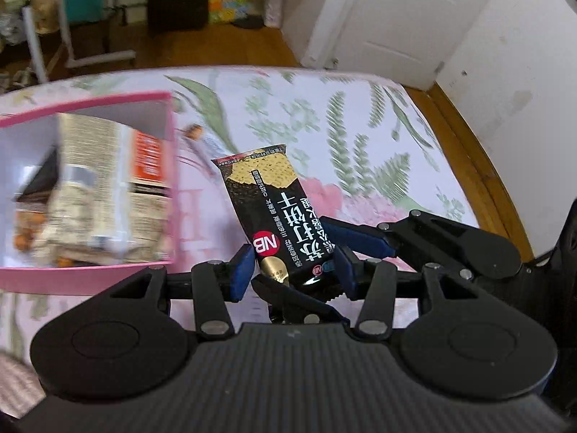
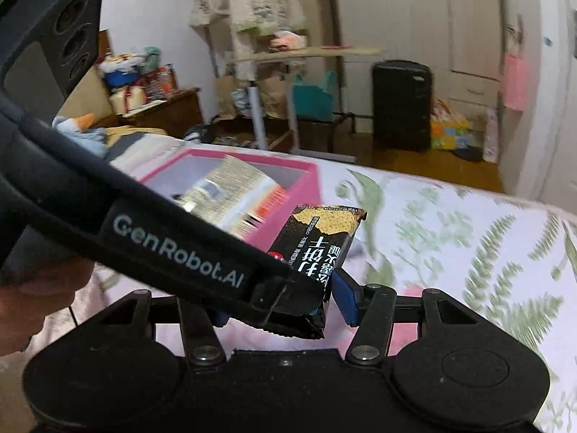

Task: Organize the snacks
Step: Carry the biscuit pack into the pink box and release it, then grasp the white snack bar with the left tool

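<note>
A black cracker packet (image 1: 274,213) with white lettering and a red NB logo is held up over the bed. My left gripper (image 1: 292,270) is shut on its lower end, with a blue pad (image 1: 241,270) pressed against each side. My right gripper (image 1: 324,263) comes in from the right and clamps the same end front and back. In the right wrist view the cracker packet (image 2: 321,245) sits in my right gripper (image 2: 283,306). Its right pad (image 2: 344,296) touches the packet; the left gripper's body (image 2: 173,249) hides the other pad.
A pink box (image 1: 72,274) holding several snack packs stands on the bed left of the packet; the same pink box (image 2: 292,209) shows in the right wrist view. The floral bedsheet (image 1: 360,137) spreads to the right. A hand (image 2: 36,288) grips the left gripper. Beyond are wooden floor and furniture.
</note>
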Tool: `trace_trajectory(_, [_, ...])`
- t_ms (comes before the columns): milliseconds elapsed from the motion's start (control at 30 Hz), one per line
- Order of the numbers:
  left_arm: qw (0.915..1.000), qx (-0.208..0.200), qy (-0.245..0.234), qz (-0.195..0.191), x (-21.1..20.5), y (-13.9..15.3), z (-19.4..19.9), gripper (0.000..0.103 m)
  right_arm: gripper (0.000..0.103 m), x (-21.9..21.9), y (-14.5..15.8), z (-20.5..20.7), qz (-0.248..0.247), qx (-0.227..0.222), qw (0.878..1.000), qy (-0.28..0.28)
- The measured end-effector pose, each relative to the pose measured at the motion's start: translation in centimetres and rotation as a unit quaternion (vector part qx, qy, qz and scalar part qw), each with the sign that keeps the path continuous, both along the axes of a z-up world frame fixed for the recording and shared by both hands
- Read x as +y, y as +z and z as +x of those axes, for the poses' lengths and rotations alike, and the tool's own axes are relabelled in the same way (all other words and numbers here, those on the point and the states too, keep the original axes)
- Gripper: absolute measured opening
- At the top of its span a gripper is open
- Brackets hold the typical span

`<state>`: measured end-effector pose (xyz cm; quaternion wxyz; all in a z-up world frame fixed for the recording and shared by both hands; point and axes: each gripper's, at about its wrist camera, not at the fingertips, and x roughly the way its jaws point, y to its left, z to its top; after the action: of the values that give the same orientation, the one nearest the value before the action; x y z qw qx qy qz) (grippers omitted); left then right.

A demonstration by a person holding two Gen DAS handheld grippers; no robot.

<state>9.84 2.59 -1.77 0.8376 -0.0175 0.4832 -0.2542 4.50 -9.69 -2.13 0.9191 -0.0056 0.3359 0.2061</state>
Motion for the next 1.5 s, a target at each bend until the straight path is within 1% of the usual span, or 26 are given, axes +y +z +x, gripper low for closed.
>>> trace_trajectory(100, [0.9993, -0.019, 0.032, 0.007, 3.1, 1.0, -0.2, 0.048, 0.060, 2.4, 0.7, 1.0, 0.005, -0.004, 0.999, 0.032])
trace_trajectory(233, [0.9951, -0.037, 0.090, 0.019, 7.5, 1.6, 0.5, 0.048, 0.060, 6.0, 0.8, 3.2, 0.021, -0.008, 0.997, 0.072])
trace_trajectory(333, [0.9899, -0.033, 0.136, 0.022, 10.7, 1.4, 1.6, 0.049, 0.060, 8.8, 0.2, 5.0, 0.023, -0.014, 0.993, 0.115])
trace_trajectory(433, [0.9844, -0.020, 0.173, 0.022, 13.5, 0.6, 3.0, 0.049, 0.060, 10.7, -0.5, 7.2, 0.032, 0.002, 0.988, 0.150])
trace_trajectory(533, [0.9803, -0.016, 0.195, 0.029, 14.9, -0.1, 3.9, 0.048, 0.060, 12.3, -1.0, 8.7, 0.023, 0.005, 0.982, 0.186])
trace_trajectory(633, [0.9765, -0.014, 0.213, 0.030, 15.6, -1.1, 5.0, 0.049, 0.060, 13.1, -1.3, 9.9, 0.017, 0.008, 0.978, 0.207])
trace_trajectory(700, [0.9736, -0.015, 0.225, 0.035, 15.7, -1.6, 5.6, 0.052, 0.062, 13.4, -1.7, 10.4, 0.016, 0.006, 0.977, 0.212])
trace_trajectory(733, [0.9725, -0.018, 0.229, 0.039, 15.5, -1.8, 5.9, 0.053, 0.066, 13.3, -1.8, 10.5, 0.014, 0.002, 0.978, 0.210])
trace_trajectory(767, [0.9717, -0.020, 0.231, 0.044, 15.3, -2.0, 6.0, 0.054, 0.071, 13.1, -1.9, 10.2, 0.011, -0.002, 0.978, 0.207])
trace_trajectory(800, [0.9721, -0.023, 0.229, 0.046, 15.1, -2.1, 6.1, 0.055, 0.071, 12.7, -1.9, 10.0, 0.008, -0.008, 0.979, 0.204])
trace_trajectory(833, [0.9735, -0.028, 0.224, 0.034, 15.0, -2.0, 6.2, 0.055, 0.072, 12.3, -1.7, 9.7, 0.001, -0.010, 0.980, 0.201])
trace_trajectory(900, [0.9759, -0.031, 0.216, 0.007, 15.3, -1.9, 6.7, 0.055, 0.073, 11.6, -1.2, 9.2, -0.029, -0.002, 0.981, 0.191])
trace_trajectory(933, [0.9769, -0.028, 0.212, 0.004, 15.2, -1.7, 7.0, 0.055, 0.073, 10.9, -0.9, 8.8, -0.035, -0.003, 0.981, 0.192])
trace_trajectory(1000, [0.9801, -0.038, 0.195, -0.007, 15.0, -0.9, 7.1, 0.055, 0.075, 9.0, 0.2, 7.9, -0.037, -0.015, 0.981, 0.192])
trace_trajectory(1100, [0.9865, -0.046, 0.156, -0.017, 13.7, 0.4, 7.2, 0.053, 0.075, 5.6, 1.1, 7.6, -0.040, -0.015, 0.985, 0.167])
trace_trajectory(1200, [0.9924, -0.044, 0.114, -0.014, 11.5, 1.1, 7.2, 0.052, 0.075, 1.9, 1.2, 7.7, -0.036, -0.007, 0.992, 0.123])
trace_trajectory(1300, [0.9964, -0.027, 0.080, -0.012, 8.8, 1.0, 7.9, 0.051, 0.066, -1.3, 0.4, 8.2, -0.034, 0.009, 0.996, 0.084])
trace_trajectory(1333, [0.9974, -0.020, 0.068, -0.012, 7.8, 0.9, 8.2, 0.051, 0.062, -2.3, 0.1, 8.3, -0.028, 0.015, 0.997, 0.074])
trace_trajectory(1367, [0.9981, -0.015, 0.059, -0.010, 6.9, 0.9, 8.5, 0.051, 0.059, -2.9, -0.2, 8.9, -0.020, 0.022, 0.997, 0.070])
trace_trajectory(1433, [0.9989, 0.003, 0.046, 0.006, 4.5, 0.3, 9.3, 0.050, 0.059, -4.1, -1.0, 9.4, -0.005, 0.032, 0.998, 0.062])
trace_trajectory(1500, [0.9993, 0.011, 0.034, 0.014, 2.4, -0.3, 9.9, 0.050, 0.059, -4.9, -2.1, 10.0, 0.001, 0.033, 0.998, 0.055])
